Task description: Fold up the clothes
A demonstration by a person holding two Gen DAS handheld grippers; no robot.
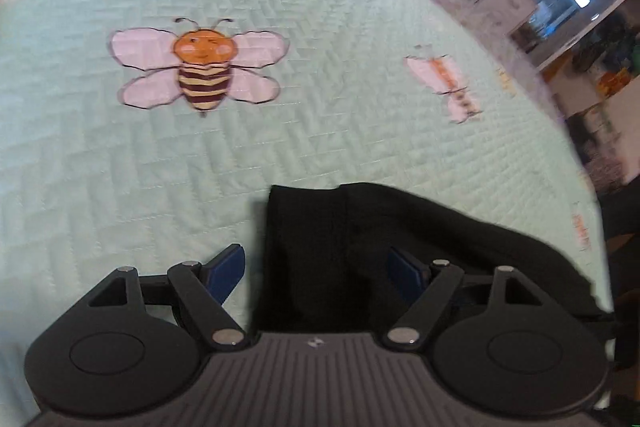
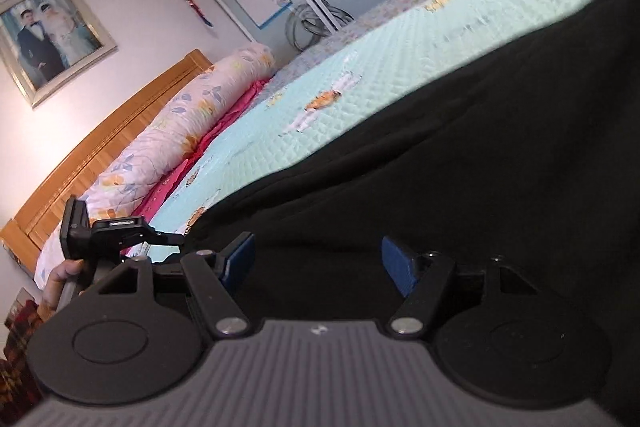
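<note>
Black garment (image 1: 360, 247) lies on the mint bee-print quilt (image 1: 280, 131), near the bed's edge. Left gripper (image 1: 320, 271) and right gripper (image 2: 318, 261) both stand wide, holding nothing, cloth between their blue pads. Closing on one layer could drag the fold apart. Dark fabric hides seams and edges; its full shape is cut off.

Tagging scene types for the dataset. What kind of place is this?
Almost certainly a home bedroom. The black garment lies on a bed with a mint bee-print quilt, a wooden headboard behind a rolled floral duvet, and a framed wedding portrait on the wall.
</note>
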